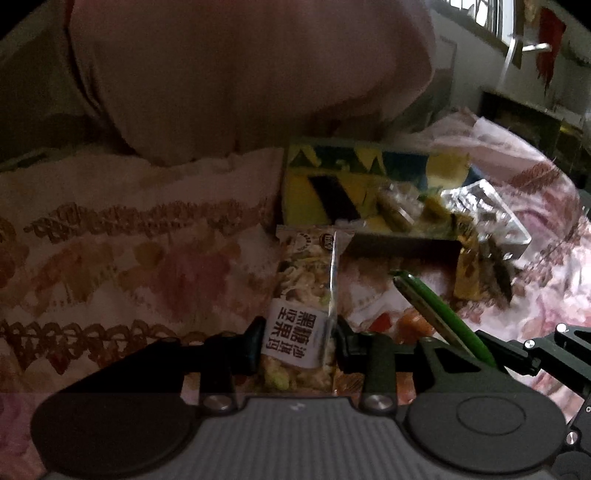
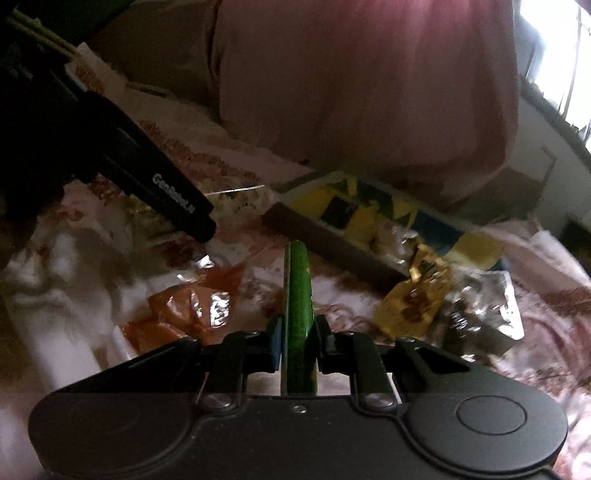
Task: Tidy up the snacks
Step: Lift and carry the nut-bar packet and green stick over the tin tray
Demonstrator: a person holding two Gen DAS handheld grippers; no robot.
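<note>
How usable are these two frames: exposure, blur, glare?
Left wrist: dim overall, window blown out; nut bar label sharp in the left gripper, box behind it smeared. Right wrist: window overexposed, motion blur on the orange packet and gold packet; green packet in the right gripper fairly crisp.

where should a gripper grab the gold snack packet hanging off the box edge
Take the gold snack packet by its lower free end, which lies on the floral cloth, coming from the near side. Its upper end leans on the box beside the clear wrapper, so that side is crowded.
</note>
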